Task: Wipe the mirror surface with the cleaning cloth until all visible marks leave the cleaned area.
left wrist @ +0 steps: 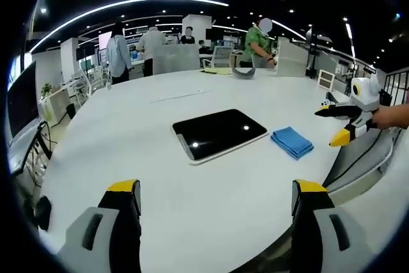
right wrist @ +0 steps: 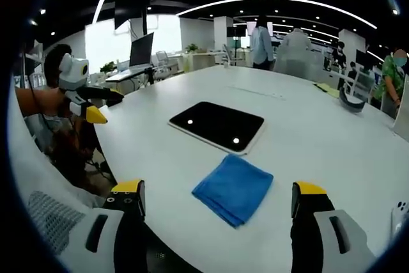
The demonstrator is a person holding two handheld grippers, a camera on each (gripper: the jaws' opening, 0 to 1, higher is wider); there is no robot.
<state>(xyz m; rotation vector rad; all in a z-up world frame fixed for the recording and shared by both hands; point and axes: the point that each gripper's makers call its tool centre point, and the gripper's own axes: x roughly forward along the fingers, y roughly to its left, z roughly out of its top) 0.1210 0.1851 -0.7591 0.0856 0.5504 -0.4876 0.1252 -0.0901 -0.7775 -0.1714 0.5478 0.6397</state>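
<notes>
- Mirror (left wrist: 219,133) lies flat near the middle of the white surface (left wrist: 192,222), a dark rectangular slab with a pale rim, reflecting ceiling lights; in the right gripper view it (right wrist: 217,125) sits just beyond the cloth.
- Cleaning cloth (right wrist: 233,188), blue and folded, lies on the surface close to the mirror's edge but apart from it; in the left gripper view it (left wrist: 292,142) is to the mirror's right.
- Bare white surface spreads wide on every side of the two things, far toward the people (left wrist: 135,52) standing at the back of the room.
- Near edge of the surface curves just in front of both grippers; in the right gripper view the rounded edge (right wrist: 121,164) falls away at the left, above a mesh chair back (right wrist: 51,222).
- Left gripper (left wrist: 216,212): its yellow-tipped fingers (left wrist: 124,199) stand wide apart above the near part of the surface, released, holding and touching nothing.
- Right gripper (right wrist: 218,212): its fingers (right wrist: 307,202) are likewise spread wide and released, the cloth lying ahead between them, not touched.
- In the left gripper view the right gripper (left wrist: 345,123) comes in from the right, off past the surface's edge, held by a hand (left wrist: 391,117).
- In the right gripper view the left gripper (right wrist: 96,107) comes in from the left, beside the surface's rim.
</notes>
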